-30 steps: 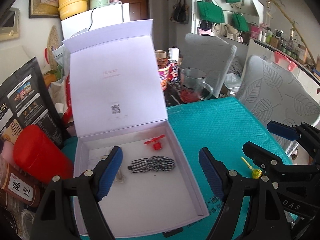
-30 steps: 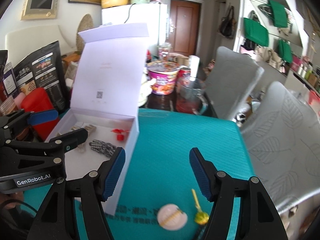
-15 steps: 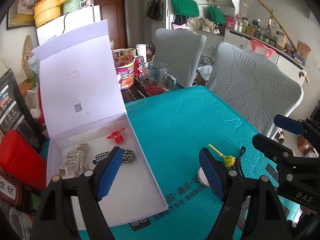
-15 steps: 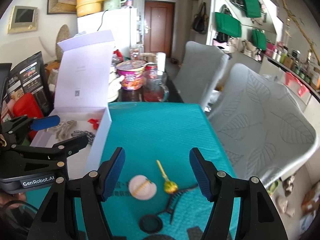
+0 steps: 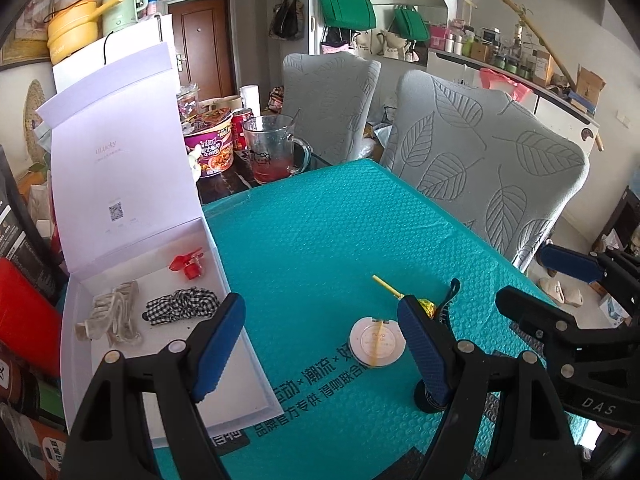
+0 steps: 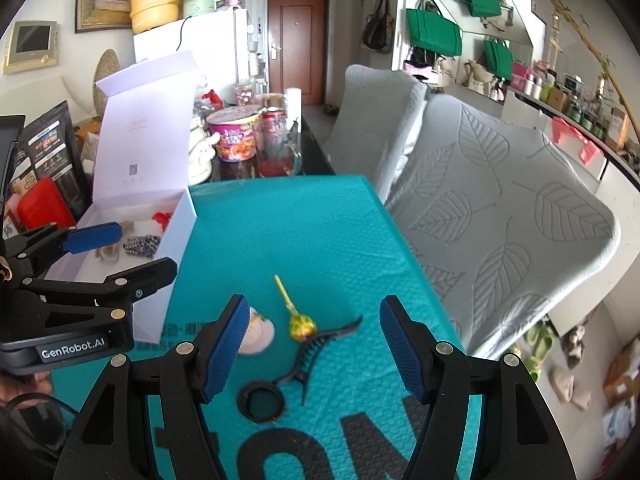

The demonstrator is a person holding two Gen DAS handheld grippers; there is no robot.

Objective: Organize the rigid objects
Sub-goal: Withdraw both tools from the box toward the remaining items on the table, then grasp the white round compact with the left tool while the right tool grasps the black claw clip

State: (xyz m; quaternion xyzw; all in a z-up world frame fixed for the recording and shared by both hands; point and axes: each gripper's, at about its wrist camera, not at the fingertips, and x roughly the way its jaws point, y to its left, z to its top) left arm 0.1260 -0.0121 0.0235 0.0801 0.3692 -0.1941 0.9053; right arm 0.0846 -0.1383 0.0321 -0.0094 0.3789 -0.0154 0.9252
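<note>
An open white box [image 5: 240,396] [image 6: 182,232] stands at the left of the teal mat. It holds a beige hair claw [image 5: 114,316], a checked scrunchie [image 5: 182,308] and a red clip [image 5: 188,266]. On the mat lie a round white tin [image 5: 376,342] [image 6: 260,334], a yellow lollipop [image 5: 424,306] [image 6: 300,324], a black hair claw [image 6: 316,350] and a black ring [image 6: 260,400]. My left gripper [image 5: 320,348] is open and empty, above the box's right wall and the tin. My right gripper [image 6: 312,350] is open and empty, above the lollipop and black claw.
A glass mug [image 5: 274,148], an instant noodle bowl [image 5: 212,148] and a red can [image 5: 242,120] stand beyond the mat's far edge. Two grey leaf-pattern chairs [image 5: 492,168] stand at the right. A red container [image 5: 24,312] and dark bags lie left of the box.
Both grippers have pulled back and swung right, away from the box. The tin, lollipop, black claw and ring have come into view beneath them. Both grippers stay open.
</note>
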